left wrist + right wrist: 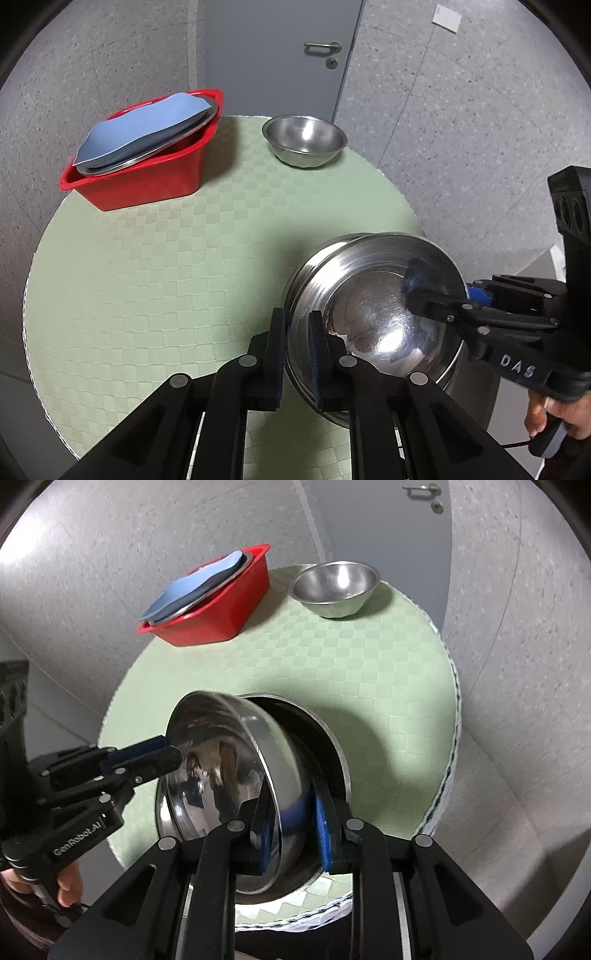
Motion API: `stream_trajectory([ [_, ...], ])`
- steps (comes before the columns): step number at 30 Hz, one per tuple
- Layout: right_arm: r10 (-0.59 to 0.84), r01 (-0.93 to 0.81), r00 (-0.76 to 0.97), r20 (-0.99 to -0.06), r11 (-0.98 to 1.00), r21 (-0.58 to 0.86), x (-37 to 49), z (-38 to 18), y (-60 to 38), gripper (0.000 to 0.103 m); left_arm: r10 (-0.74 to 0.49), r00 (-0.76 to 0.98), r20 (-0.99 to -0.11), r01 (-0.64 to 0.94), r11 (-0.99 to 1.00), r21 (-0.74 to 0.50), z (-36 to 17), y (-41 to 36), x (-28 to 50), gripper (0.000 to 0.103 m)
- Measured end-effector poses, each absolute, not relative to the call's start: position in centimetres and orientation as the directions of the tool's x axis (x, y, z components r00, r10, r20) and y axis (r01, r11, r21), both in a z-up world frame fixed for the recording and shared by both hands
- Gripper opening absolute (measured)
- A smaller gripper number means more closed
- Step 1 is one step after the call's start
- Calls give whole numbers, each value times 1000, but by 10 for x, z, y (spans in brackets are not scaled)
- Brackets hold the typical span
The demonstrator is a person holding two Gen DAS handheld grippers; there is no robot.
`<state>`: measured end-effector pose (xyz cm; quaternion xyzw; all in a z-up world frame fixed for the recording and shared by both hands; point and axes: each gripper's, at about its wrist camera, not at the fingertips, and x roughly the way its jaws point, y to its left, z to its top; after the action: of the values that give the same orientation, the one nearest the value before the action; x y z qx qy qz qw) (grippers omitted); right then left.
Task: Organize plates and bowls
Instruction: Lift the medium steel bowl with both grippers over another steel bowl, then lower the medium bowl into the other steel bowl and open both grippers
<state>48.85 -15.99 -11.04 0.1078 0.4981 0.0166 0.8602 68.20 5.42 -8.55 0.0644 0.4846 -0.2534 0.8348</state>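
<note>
A large steel bowl (pixel 376 314) is held tilted over the near edge of the round green table (pixel 166 258). My left gripper (pixel 298 354) is shut on its near-left rim. My right gripper (pixel 295 834) is shut on the opposite rim of the same bowl (pixel 221 760), and shows in the left wrist view (pixel 436 291). A second steel vessel (pixel 325 753) sits under or behind the bowl. A smaller steel bowl (pixel 304 140) stands at the table's far edge. A red tub (pixel 147 177) at the far left holds a steel plate (pixel 155 151) and a blue sheet (pixel 147 125).
The table is round, with its edge close to the bowl on the near right (pixel 443 775). A grey door (pixel 277 55) and speckled floor lie beyond. The small bowl (pixel 334 585) and red tub (pixel 221 605) also show in the right wrist view.
</note>
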Motion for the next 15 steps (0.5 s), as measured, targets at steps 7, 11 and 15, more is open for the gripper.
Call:
stream_trajectory([
  [7,57,68,505,-861,992,106,488,-111,-149,29,-370,403,-837,499,855,-138,-88,53,680,12],
  [11,27,52,511,-859,997,62,487,-110,-141,44,-368,398,-840,509,851,-131,-90,49,678,12],
  [15,19,45,510,-860,998,49,486,-109,-137,50,-372,398,-839,518,846,-129,-89,48,676,14],
])
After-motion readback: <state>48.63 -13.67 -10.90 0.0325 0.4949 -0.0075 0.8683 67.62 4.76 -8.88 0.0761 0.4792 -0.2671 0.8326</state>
